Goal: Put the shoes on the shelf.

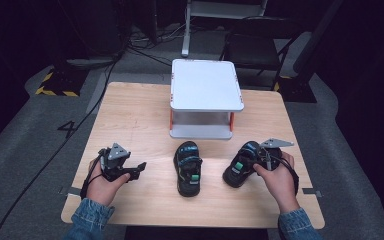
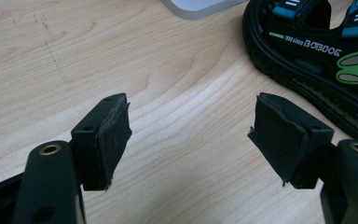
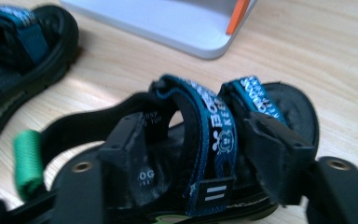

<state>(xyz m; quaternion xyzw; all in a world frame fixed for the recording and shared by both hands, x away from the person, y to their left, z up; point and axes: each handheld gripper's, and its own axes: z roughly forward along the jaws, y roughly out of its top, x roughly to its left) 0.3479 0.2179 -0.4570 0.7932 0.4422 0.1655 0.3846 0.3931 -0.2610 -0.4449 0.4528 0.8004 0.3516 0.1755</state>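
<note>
So the right claw (image 3: 193, 154) is straddling the blue strap of the right sandal (image 1: 241, 170) on the bench (image 1: 140, 120), jaws wide, though blur makes it hard to say if the pads actually pinch. Left claw (image 2: 191, 135) hangs open and empty beside the middle sandal (image 1: 188, 167).
</note>
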